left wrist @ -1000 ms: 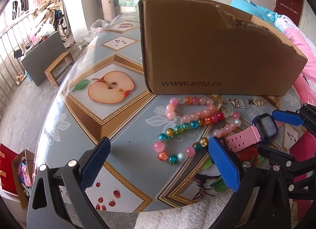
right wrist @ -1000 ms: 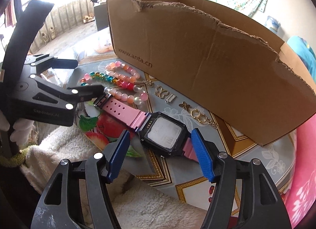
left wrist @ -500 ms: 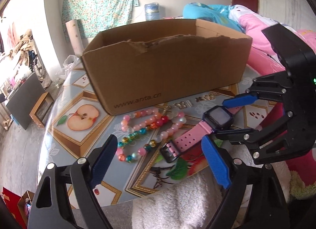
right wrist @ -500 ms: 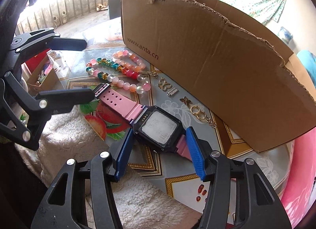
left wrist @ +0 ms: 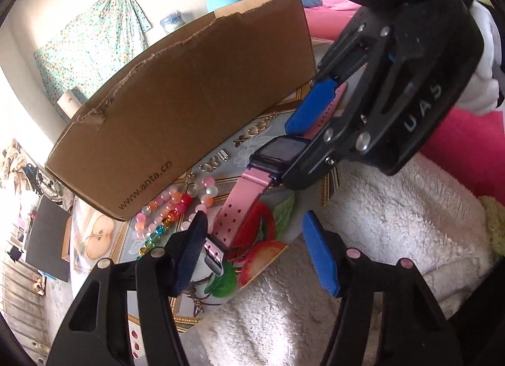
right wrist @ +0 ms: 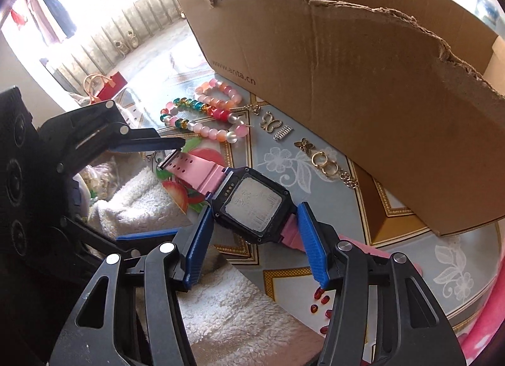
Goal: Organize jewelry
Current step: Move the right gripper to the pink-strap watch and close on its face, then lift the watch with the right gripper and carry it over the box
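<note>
1. The left gripper (left wrist: 252, 239) has rolled and swung over to the watch (left wrist: 277, 151) strap's buckle end, lower middle of its frame; its jaws have been closing around that end.
2. The right gripper (right wrist: 252, 230) has narrowed onto the watch body.

Pink plastic-strapped watch with dark case (right wrist: 252, 205): matt strap, dull grey glass | torn brown cardboard box (right wrist: 363, 88): matt, rough ragged rim | glassy bead bracelets (right wrist: 202, 116): glossy, translucent | gold metal charms (right wrist: 325, 160): shiny | fruit-printed table (right wrist: 315, 173): smooth, glossy | white fleece cloth (left wrist: 394, 224): fuzzy | black tongs' ribbed blue pads (right wrist: 315, 239): matt plastic
</note>
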Motion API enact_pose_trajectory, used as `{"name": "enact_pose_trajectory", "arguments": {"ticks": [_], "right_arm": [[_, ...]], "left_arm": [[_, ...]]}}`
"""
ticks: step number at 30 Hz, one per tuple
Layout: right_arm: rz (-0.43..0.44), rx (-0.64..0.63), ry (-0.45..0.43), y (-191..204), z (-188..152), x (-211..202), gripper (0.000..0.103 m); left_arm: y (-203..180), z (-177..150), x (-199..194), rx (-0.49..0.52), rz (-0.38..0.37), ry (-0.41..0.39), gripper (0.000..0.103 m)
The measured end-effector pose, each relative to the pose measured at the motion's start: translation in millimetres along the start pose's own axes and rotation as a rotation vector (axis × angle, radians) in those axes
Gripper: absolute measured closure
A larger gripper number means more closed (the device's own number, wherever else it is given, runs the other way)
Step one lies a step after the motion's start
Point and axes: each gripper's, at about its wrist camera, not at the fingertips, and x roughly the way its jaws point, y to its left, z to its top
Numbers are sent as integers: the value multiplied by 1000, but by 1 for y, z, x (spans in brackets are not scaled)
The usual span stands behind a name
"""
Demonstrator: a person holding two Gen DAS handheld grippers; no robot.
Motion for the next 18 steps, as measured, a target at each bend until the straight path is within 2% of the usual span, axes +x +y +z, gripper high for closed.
{"name": "enact_pose_trajectory", "arguments": {"ticks": [4, 7, 9, 15, 18], "right_arm": [[44, 10, 20, -4, 2, -1, 52], [49, 10, 23, -4, 1, -4, 52], [54, 25, 13, -4, -1, -4, 52], [34, 59, -35, -9, -13, -20, 51], [-9, 53, -50, -6, -18, -24, 51]], "left_arm": [[0, 8, 7, -3, 17, 7, 54], [3, 12, 11, -8, 29, 12, 73], [10, 15, 15, -32, 25, 27, 91], [53, 18, 27, -220, -151, 84, 92], [67, 20, 33, -263, -198, 102, 92]]}}
